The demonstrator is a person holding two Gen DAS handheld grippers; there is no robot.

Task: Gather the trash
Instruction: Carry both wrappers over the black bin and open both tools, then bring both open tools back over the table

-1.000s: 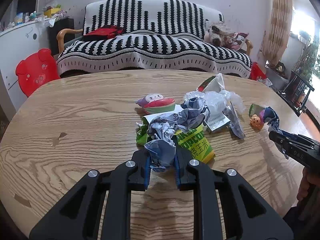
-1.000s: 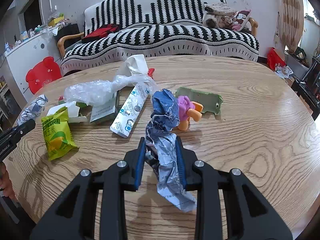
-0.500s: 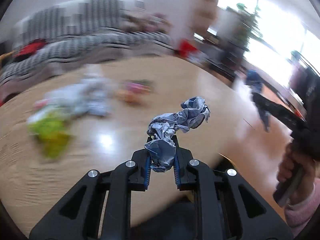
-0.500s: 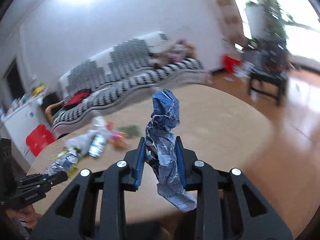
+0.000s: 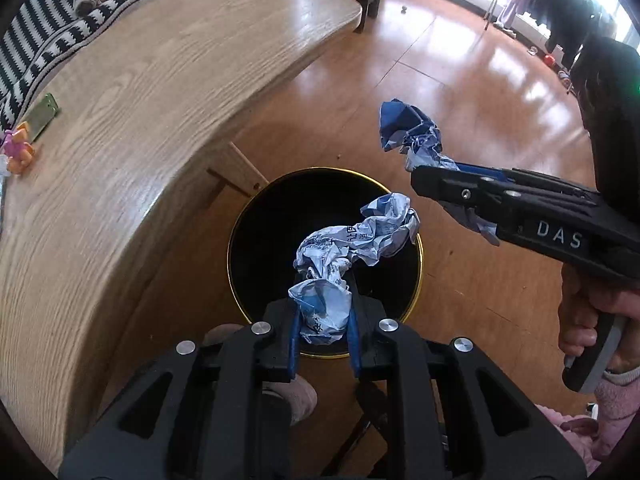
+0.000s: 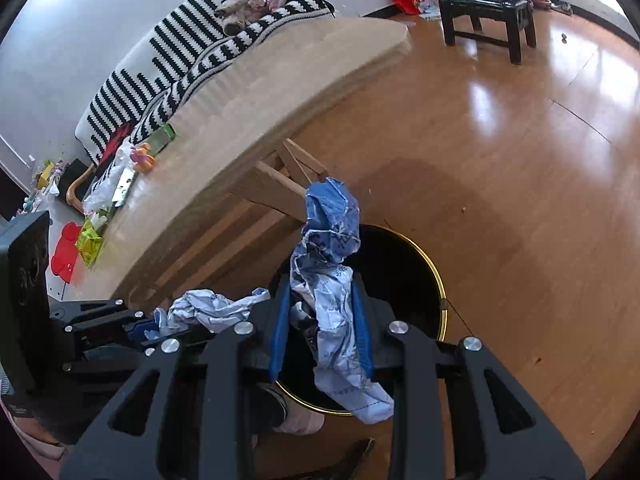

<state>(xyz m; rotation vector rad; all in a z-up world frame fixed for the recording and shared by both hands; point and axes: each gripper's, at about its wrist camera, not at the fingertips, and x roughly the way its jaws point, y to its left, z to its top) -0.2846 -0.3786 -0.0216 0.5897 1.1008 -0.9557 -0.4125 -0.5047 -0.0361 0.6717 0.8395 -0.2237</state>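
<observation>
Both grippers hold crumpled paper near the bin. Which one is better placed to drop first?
Probably left: its wrapper hangs over the bin mouth, while the right gripper's wrapper seems beyond the rim.

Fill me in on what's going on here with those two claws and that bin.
A person is clearing trash off the wooden table. The left claw is shut on a crumpled white-and-blue wrapper, held over the black bin on the floor. The right claw grips a bluer crumpled wrapper, also near the bin's gold rim. Neither piece has been dropped yet. More litter, including a yellow-green snack bag, waits on the table.
</observation>
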